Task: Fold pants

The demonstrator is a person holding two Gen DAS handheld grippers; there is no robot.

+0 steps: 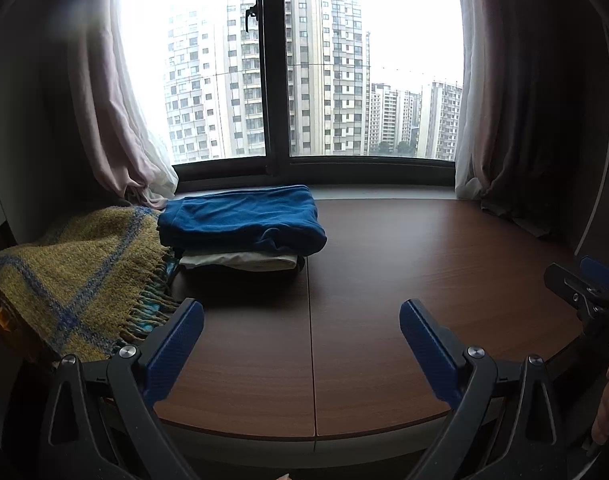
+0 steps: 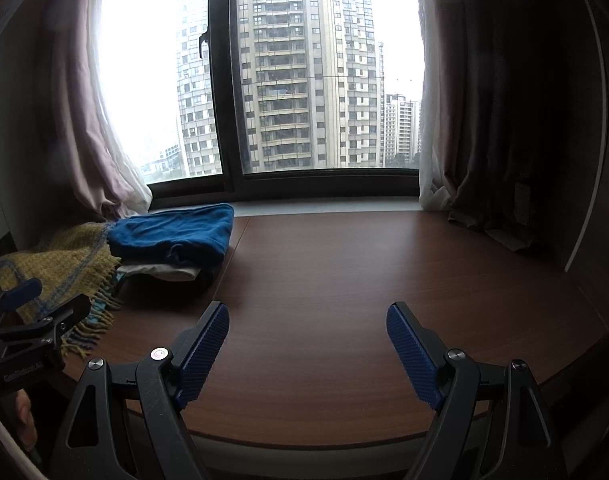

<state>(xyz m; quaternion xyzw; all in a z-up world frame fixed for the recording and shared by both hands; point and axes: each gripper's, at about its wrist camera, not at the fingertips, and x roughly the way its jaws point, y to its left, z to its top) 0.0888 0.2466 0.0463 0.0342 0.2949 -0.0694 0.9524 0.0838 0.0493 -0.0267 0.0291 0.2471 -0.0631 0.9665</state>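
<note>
Hovering over the bare brown counter (image 1: 384, 280), both grippers stand with jaws wide and nothing between them. The left gripper (image 1: 302, 344) and right gripper (image 2: 307, 346) both point toward the window (image 2: 304, 80). The task's thing appears to be the blue pants (image 1: 240, 220), already folded on top of a small stack with a white cloth (image 1: 240, 260) beneath, at about 11 o'clock from the left jaws and about 10 o'clock from the right jaws. The stack's long axis runs roughly side to side, parallel to the window sill. The left gripper looks the nearer of the two. A yellow plaid blanket (image 1: 64, 272) lies just beside the stack at 9 o'clock. No unfolded pants show in either view, so the fold looks finished or a fresh pair lies out of sight.
</note>
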